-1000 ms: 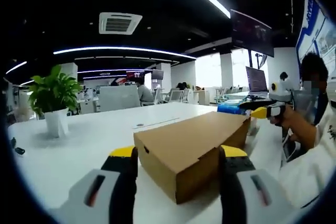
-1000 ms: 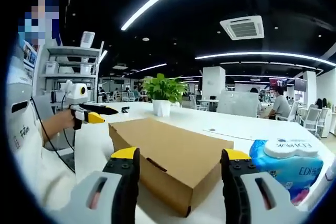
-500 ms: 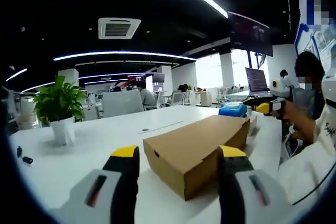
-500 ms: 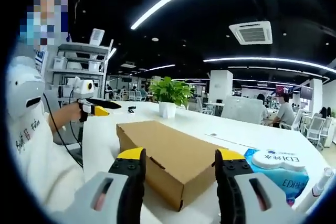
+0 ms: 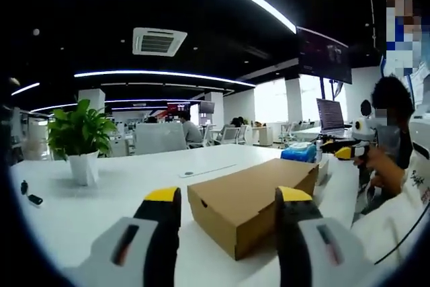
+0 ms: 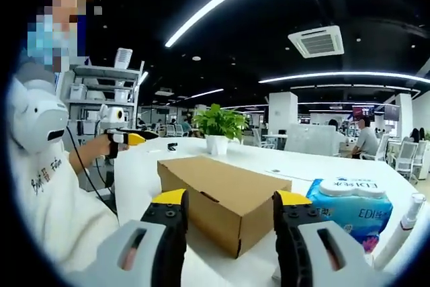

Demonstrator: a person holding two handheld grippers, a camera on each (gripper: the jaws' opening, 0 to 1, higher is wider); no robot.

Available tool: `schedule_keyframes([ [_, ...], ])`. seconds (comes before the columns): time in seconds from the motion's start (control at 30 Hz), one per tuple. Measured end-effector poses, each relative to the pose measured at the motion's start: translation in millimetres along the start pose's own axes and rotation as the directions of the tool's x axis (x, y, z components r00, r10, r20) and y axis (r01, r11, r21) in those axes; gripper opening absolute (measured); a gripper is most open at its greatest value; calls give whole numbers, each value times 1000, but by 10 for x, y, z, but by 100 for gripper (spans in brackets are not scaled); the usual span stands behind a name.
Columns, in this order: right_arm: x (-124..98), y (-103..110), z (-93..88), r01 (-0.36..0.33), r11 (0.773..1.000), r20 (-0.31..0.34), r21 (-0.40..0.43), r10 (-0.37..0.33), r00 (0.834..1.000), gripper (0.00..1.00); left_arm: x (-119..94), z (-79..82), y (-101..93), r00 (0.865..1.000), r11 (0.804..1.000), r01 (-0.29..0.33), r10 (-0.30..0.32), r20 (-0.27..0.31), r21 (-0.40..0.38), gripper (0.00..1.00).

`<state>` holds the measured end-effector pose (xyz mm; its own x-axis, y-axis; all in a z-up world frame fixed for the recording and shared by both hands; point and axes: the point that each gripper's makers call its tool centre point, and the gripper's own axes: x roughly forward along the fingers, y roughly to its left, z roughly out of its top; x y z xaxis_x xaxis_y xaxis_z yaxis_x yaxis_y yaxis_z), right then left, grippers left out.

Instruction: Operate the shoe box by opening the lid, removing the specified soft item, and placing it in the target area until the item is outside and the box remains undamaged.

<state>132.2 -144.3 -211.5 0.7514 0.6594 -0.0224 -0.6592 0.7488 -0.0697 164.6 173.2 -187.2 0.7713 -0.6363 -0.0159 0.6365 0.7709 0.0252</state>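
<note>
Your shoe box [image 5: 252, 196] lies flat on the white worktop [image 5: 107, 199] with its lid down, a plain brown cardboard box seen corner-on in both views. In the left gripper view one short end faces you, with a small dark hole near its upper corner; in the right gripper view the shoe box [image 6: 225, 199] shows its other short end, close to the worktop edge nearest you.

Your left gripper [image 5: 227, 199] hangs just short of the box with its fingers [image 5: 161, 233] spread wide, one to each side of the near end and touching nothing. Your right gripper [image 6: 228, 201] does the same at the opposite end: fingers [image 6: 290, 233] wide apart, the box corner showing between the yellow tips, no contact that can be seen.

Just beside the box, toward the far end in the left gripper view, sits a blue pack of tissue rolls [image 5: 299, 154]; in the right gripper view the same pack [image 6: 351, 205] stands to the right of the box, and a white tube or bottle [image 6: 403, 230] leans near the worktop edge beyond it.

Further out, a potted plant [image 5: 80, 140] in a white pot stands well apart from the box, with small dark things [image 5: 30, 196] lying near the worktop edge on its left. You, in a white shirt [image 6: 57, 206], stand at the worktop edge. Behind are office desks, seated people and ceiling light strips.
</note>
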Motion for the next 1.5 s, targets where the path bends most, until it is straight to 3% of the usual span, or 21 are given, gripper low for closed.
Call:
schedule_keyframes([
  [0.23,-89,48,76,-20,1000,-10,-6,20,1000,56,-22,-68,9,1000,1000,1,-1,-27,-10,57],
  [0.63,-143,-9,111,18,999,5,-34,-18,1000,53,13,-94,-69,999,1000,13,-13,-39,2,57],
  [1.5,-27,77,110,5,999,-12,-53,-6,1000,52,-1,-113,30,998,999,-18,19,-51,32,57],
])
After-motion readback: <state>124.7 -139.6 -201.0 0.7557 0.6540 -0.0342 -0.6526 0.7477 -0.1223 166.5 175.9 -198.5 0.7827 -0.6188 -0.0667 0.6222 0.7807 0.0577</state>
